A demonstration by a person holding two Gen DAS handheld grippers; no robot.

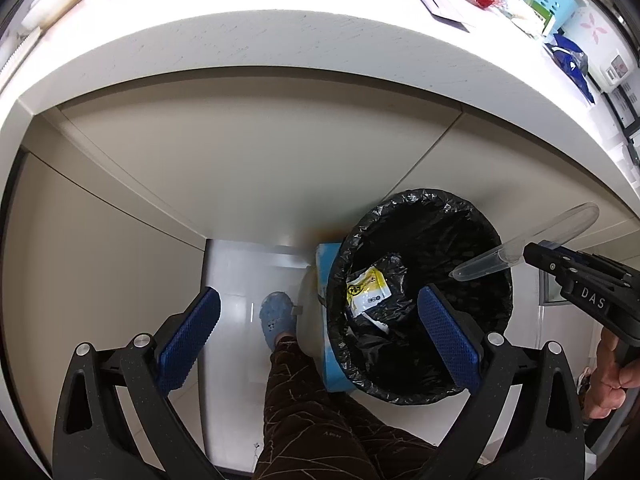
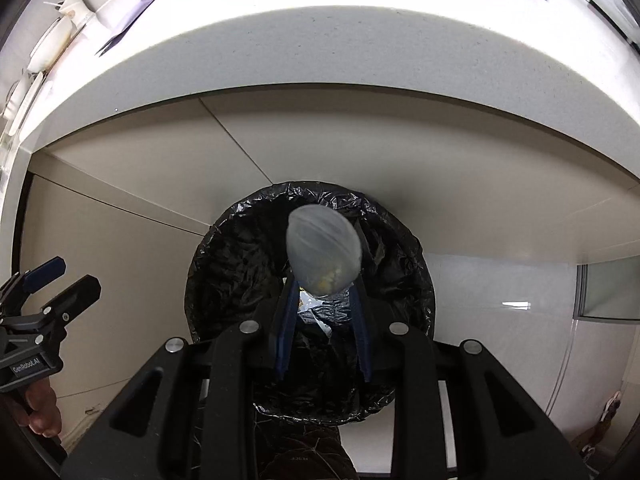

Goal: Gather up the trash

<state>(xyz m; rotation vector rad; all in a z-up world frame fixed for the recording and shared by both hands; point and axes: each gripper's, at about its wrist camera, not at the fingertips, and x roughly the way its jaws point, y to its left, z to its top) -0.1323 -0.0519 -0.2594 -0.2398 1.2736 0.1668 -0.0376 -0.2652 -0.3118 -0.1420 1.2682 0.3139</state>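
Left wrist view: my left gripper (image 1: 318,328) points steeply down, jaws wide and empty; the bin (image 1: 420,296) sits lower right. Right wrist view: my right gripper (image 2: 324,296) pinches a clear plastic lid (image 2: 322,252) at centre frame, over the bin (image 2: 310,316).

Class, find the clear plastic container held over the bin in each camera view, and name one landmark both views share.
Left wrist view: the clear plastic container is at right of centre, seen edge-on, sticking out from the right gripper over the bin's rim.
Right wrist view: it is at centre, seen face-on between that gripper's fingers, above the bin.
Shared landmark: the black-lined bin.
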